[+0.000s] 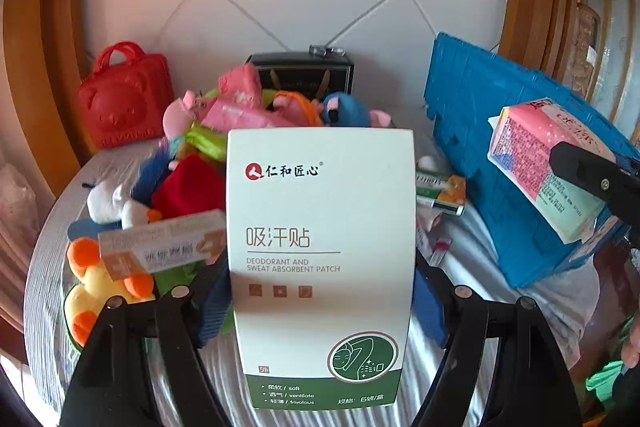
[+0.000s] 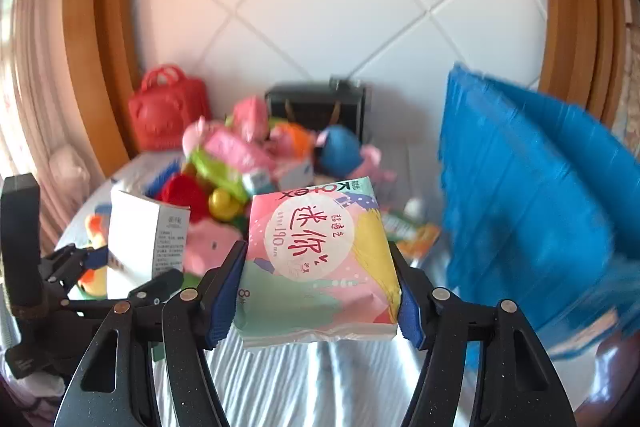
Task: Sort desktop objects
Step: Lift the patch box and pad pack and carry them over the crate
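The left gripper (image 1: pixel 322 307) is clamped on a white-and-green box (image 1: pixel 320 259), its blue pads pressed to both side edges. The box face reads "DEODORANT AND SWEAT ABSORBENT PATCH", with "soft", "ventilate" and "frivolous" on the green band at the bottom, under a red brand logo and Chinese characters. The right gripper (image 2: pixel 316 291) is clamped on a soft pastel pack (image 2: pixel 320 259) printed "Kotex", upside down to the camera, with "190 mm" in a white circle.

Taking the blue crate (image 1: pixel 500 147) as landmark: the pack is held up in front of the crate's near wall, and the box is held to the crate's left, above the striped cloth (image 1: pixel 480 267). Left of the crate, behind the box, lies a heap of plush toys (image 1: pixel 192 155) and pink packets; a slim carton (image 1: pixel 160 247) there has print too blurred to read. A red bear-faced bag (image 1: pixel 124 99) stands farthest from the crate, against the tiled wall.
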### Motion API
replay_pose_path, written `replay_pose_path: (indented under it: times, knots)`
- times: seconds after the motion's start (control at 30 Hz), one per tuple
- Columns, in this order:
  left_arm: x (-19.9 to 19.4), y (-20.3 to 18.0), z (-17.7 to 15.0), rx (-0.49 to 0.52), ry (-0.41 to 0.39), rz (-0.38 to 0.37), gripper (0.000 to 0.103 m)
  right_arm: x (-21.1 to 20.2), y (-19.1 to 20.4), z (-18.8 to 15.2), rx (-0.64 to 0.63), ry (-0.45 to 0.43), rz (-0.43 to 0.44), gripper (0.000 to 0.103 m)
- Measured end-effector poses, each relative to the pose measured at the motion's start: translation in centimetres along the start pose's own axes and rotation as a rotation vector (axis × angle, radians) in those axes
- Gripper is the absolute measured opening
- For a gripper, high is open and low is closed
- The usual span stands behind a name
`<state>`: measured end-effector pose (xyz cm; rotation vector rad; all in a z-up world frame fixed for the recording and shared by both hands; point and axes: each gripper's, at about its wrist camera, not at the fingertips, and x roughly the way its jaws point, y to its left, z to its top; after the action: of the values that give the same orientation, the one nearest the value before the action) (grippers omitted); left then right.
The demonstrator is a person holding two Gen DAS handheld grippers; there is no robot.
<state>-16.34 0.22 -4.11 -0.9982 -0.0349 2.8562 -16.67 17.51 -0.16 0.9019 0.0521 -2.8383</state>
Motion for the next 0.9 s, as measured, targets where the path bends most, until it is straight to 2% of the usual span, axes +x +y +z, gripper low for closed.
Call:
replay_pose_path:
  times: [0.23, 0.27, 0.47, 0.6, 0.7, 0.9]
  knots:
    - [-2.4, -8.1, 6.6, 0.026, -0.170, -0.057, 0.076, -6.2, -9.2, 4.0, 0.042, -0.188, -0.062, 0.065]
    - [-2.9, -9.5, 7.5, 0.042, -0.190, -0.092, 0.076, -6.7, -10.2, 4.2, 0.044, -0.201, -0.079, 0.065]
    - [-4.7, -19.3, 12.4, 0.119, -0.290, -0.172, 0.076, -9.0, -20.3, 5.3, 0.105, -0.257, -0.195, 0.065]
    - [-4.1, -25.7, 14.8, 0.137, -0.285, -0.236, 0.076, -9.4, -26.7, 5.4, 0.132, -0.236, -0.265, 0.065]
    - [-2.5, -30.4, 15.8, 0.150, -0.246, -0.257, 0.076, -9.0, -30.5, 4.6, 0.146, -0.207, -0.299, 0.065]
    - [1.3, -36.6, 14.1, 0.206, -0.150, -0.265, 0.077, -8.8, -36.7, 1.7, 0.212, -0.157, -0.316, 0.065]
